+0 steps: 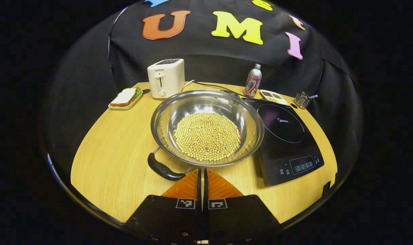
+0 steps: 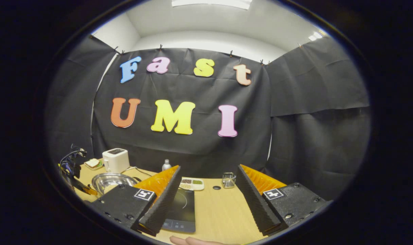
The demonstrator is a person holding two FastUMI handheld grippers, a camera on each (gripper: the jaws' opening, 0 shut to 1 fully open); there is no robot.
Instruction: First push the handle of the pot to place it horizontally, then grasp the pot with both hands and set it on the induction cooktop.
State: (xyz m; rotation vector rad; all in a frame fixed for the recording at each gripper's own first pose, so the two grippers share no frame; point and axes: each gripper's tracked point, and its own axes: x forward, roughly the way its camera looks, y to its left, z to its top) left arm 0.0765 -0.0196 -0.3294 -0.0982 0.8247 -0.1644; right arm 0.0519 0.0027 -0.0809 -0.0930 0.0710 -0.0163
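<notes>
Now, pot (image 1: pixel 207 127): sat mid-desk, beans inside, just beside the cooktop (image 1: pixel 288 143).
Handle (image 1: pixel 163 169): slanted toward the desk's near edge.
Left gripper (image 1: pixel 202 180): fingers pressed together, empty, beside the handle.
Right gripper (image 2: pixel 208 200): spread wide, empty.
Advice: nudge the handle sideways gently.

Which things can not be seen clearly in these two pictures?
- Pot: in the right gripper view, the right hand-held gripper covers its right side.
- Cooktop: the same gripper's finger covers its left part there.
- Far pot handle: left gripper view, behind the rim.
- Small tray: contents too small to name.
</notes>
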